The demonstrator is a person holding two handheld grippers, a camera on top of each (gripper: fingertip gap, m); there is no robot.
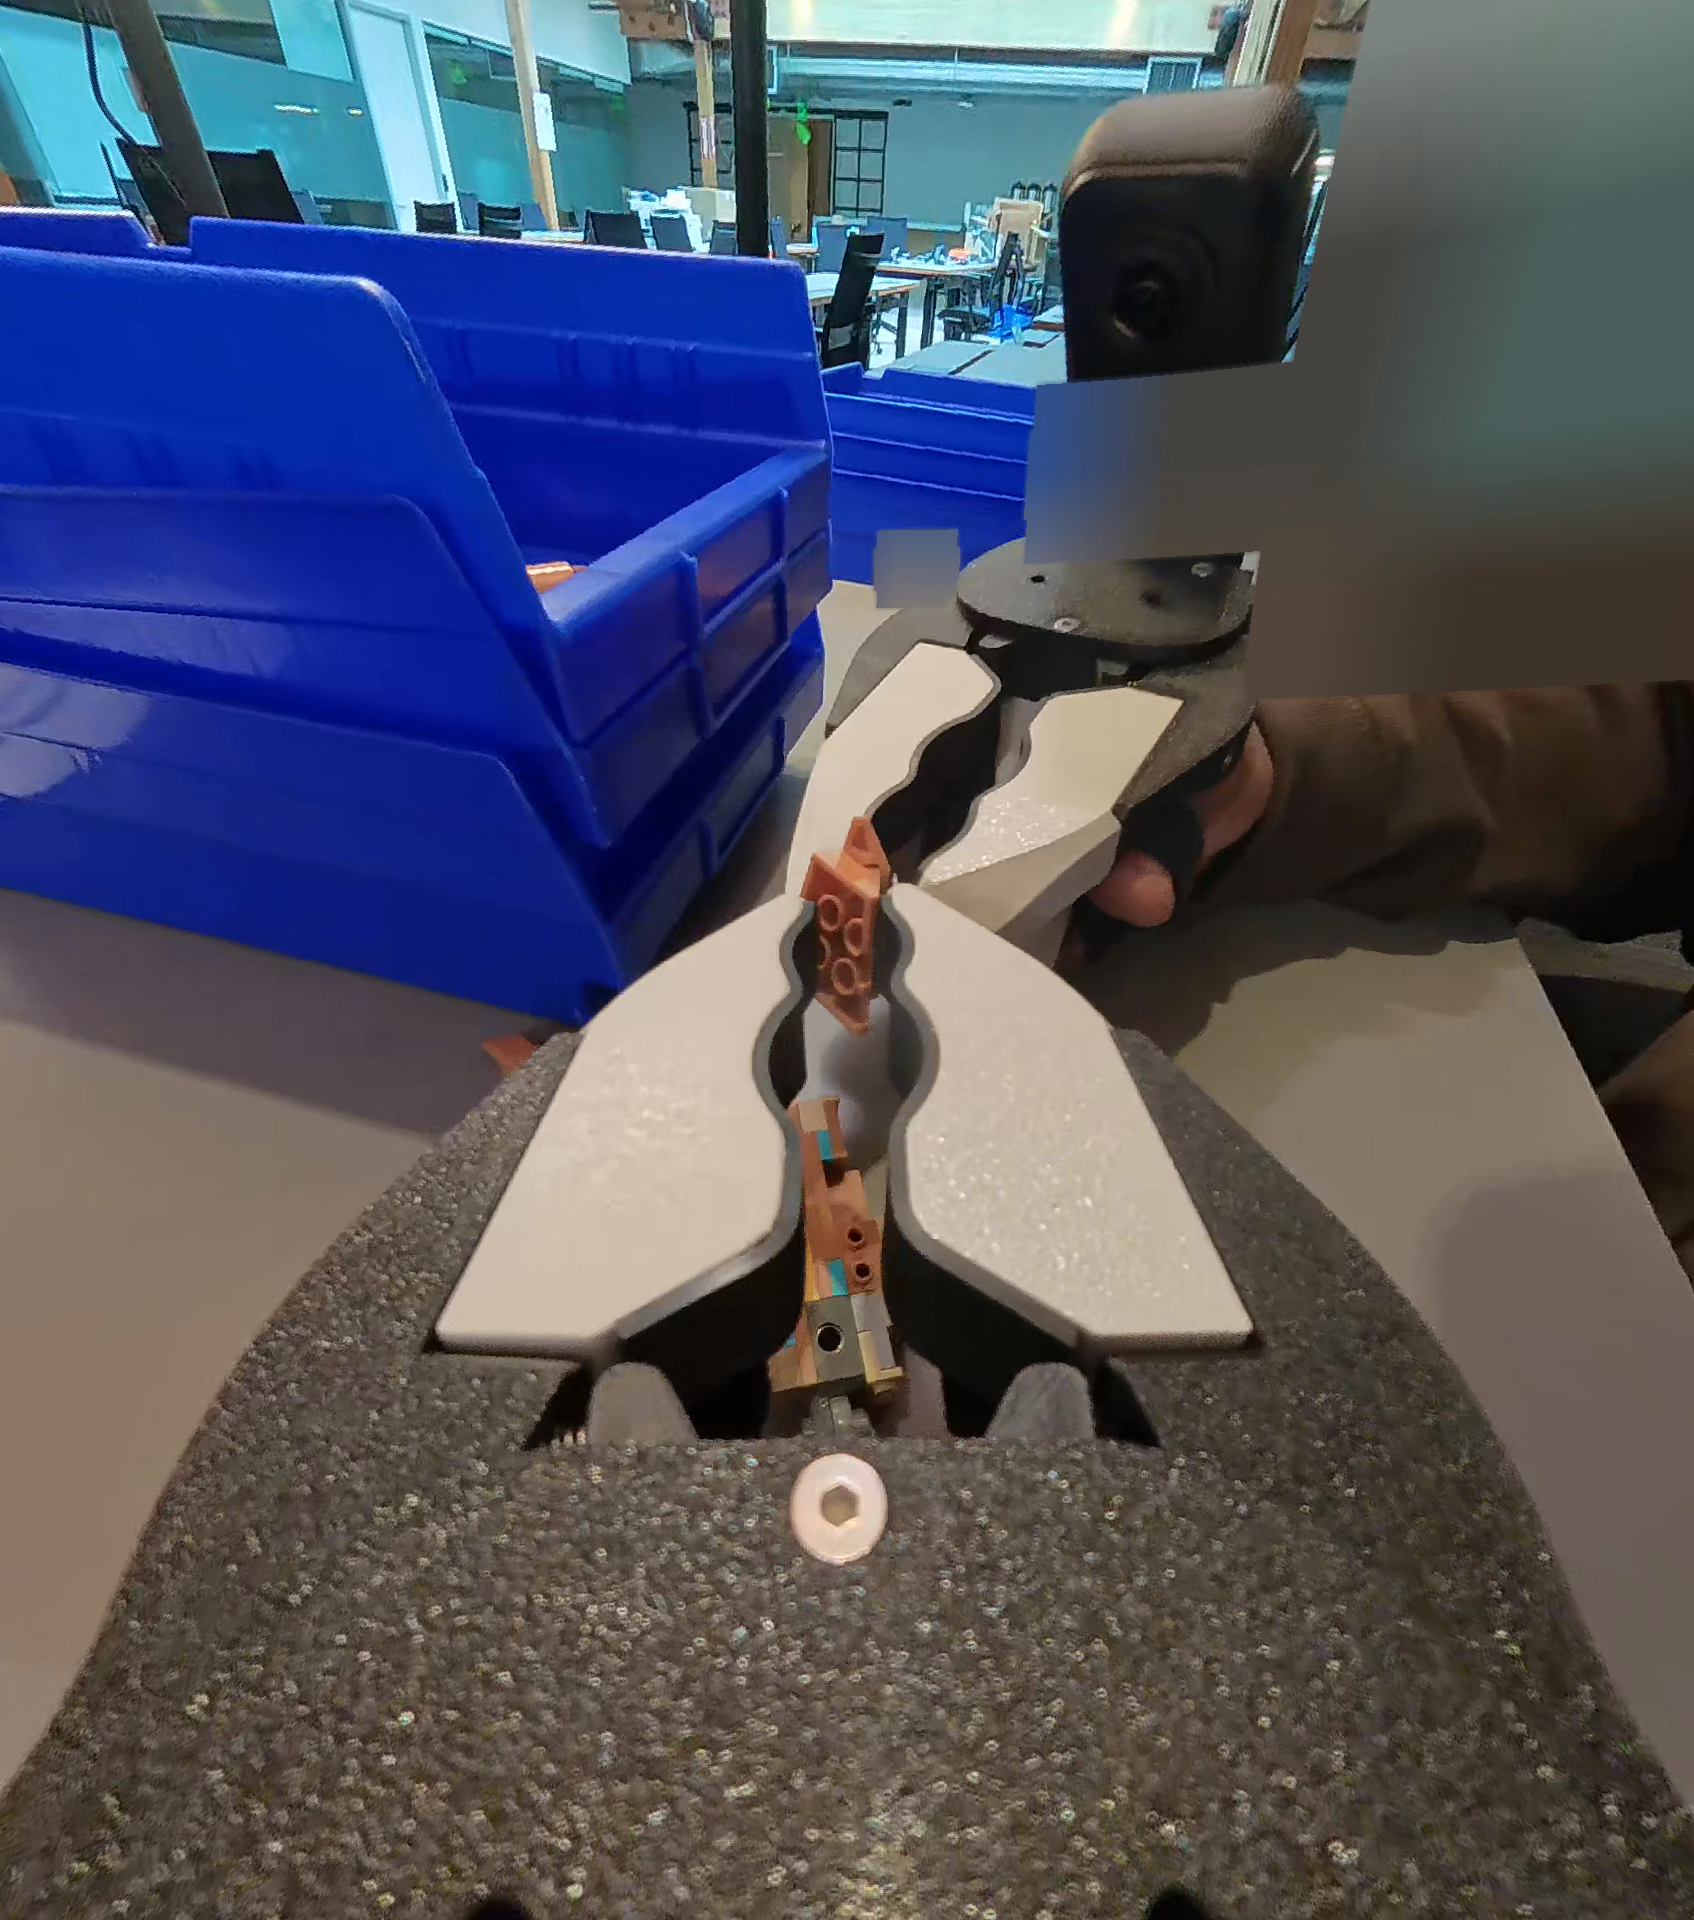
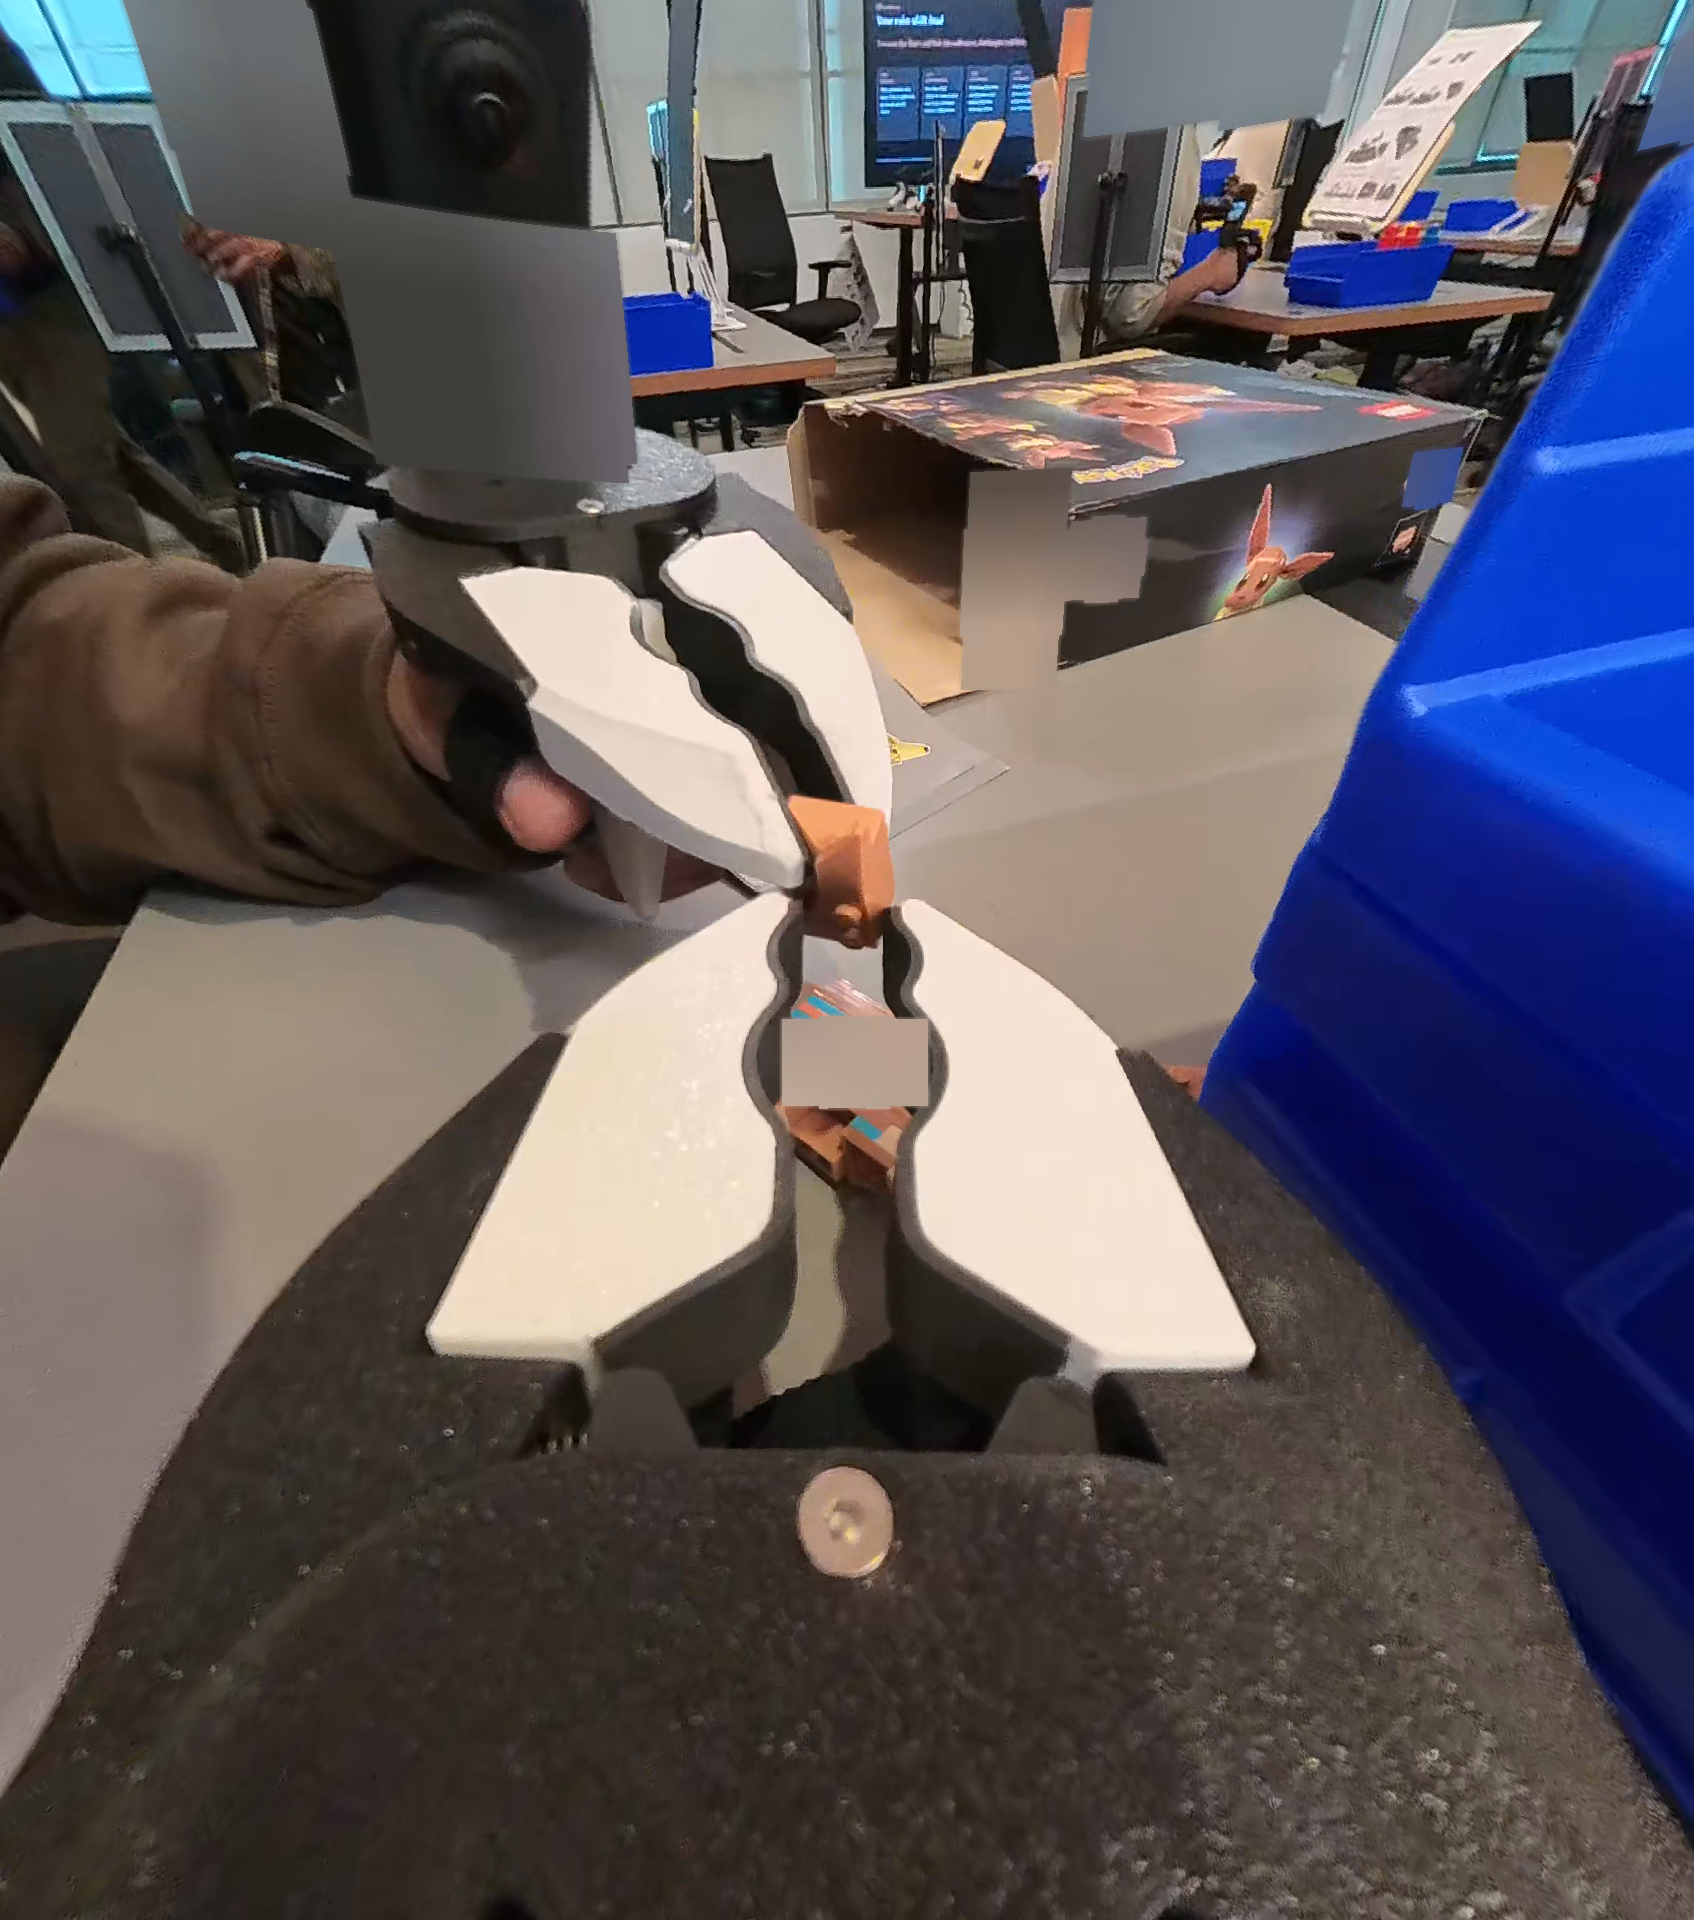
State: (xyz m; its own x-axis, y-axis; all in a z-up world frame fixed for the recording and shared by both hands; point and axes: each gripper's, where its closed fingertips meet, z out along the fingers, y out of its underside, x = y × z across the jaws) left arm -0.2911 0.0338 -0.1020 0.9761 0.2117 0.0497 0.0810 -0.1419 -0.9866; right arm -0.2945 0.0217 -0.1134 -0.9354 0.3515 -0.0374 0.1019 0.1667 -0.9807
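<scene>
Two grippers meet tip to tip above our grey table (image 1: 199, 1143): left gripper (image 1: 848, 920) is clamped on a brown studded plate (image 1: 845, 951), right gripper (image 2: 845, 914) is clamped on a brown brick piece (image 2: 843, 862), the pieces touching. Stacked blue bins (image 1: 303, 540) sit left of our left gripper, a printed cardboard box (image 2: 1134, 499) well beyond the right one, and a small multicoloured brick assembly (image 1: 838, 1247) lies under the left fingers
</scene>
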